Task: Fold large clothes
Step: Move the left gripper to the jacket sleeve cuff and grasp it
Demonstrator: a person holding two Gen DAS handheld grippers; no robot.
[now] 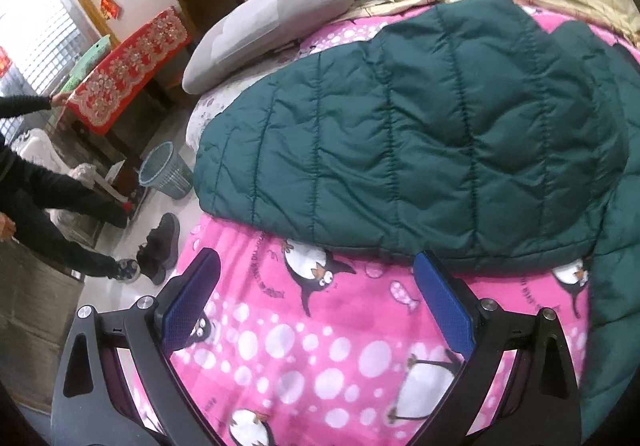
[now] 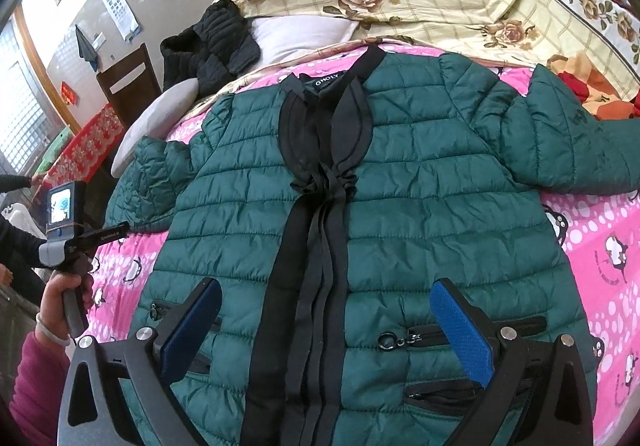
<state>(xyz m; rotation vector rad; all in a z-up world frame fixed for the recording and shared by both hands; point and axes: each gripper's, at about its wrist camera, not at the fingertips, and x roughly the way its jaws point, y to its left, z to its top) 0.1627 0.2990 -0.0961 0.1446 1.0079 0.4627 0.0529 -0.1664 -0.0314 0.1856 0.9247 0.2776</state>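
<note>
Blue-padded black gripper (image 1: 316, 266); magenta sleeve (image 2: 36, 378)

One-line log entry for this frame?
stage: pre-fold | green jacket flat on pink blanket | left gripper open, empty | right gripper open, above hem

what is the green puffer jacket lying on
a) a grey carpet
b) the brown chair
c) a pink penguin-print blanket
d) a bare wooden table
c: the green puffer jacket lies spread front-up on the pink penguin-print blanket, whose penguins and white dots show around the jacket's edges in both wrist views.
</note>
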